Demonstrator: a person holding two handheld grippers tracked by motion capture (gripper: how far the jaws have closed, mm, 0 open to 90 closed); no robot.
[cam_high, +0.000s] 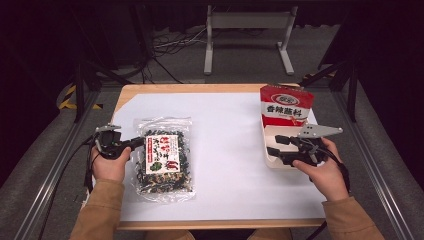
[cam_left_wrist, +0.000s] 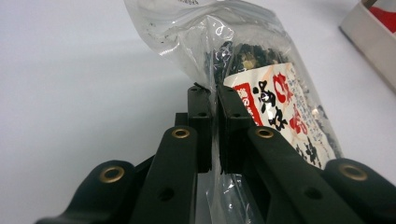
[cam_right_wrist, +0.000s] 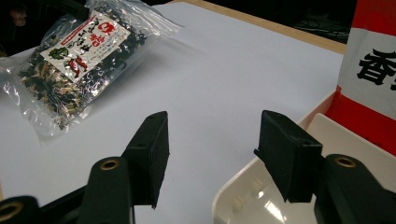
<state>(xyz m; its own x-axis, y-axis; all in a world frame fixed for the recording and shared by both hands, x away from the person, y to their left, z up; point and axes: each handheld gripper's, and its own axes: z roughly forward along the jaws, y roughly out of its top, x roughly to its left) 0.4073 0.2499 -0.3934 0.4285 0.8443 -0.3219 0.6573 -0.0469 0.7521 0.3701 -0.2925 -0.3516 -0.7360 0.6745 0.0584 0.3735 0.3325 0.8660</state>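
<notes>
L gripper (cam_left_wrist: 212, 100) fingers clamped on clear bag (cam_high: 164, 159) edge (dried food inside); R gripper (cam_right_wrist: 212, 149) fingers apart w/ tray (cam_right_wrist: 243, 198) rim between.

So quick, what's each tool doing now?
Left tool: closed on the clear snack bag.
Right tool: open, holding nothing.

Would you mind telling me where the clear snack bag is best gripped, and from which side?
Probably the flat, empty film along the bag's left edge, approached level from the left. The filled middle is bulky and loose; the margin is thin enough to pinch. The left gripper is already shut on that edge there, its fingers clamping plain film.
</notes>
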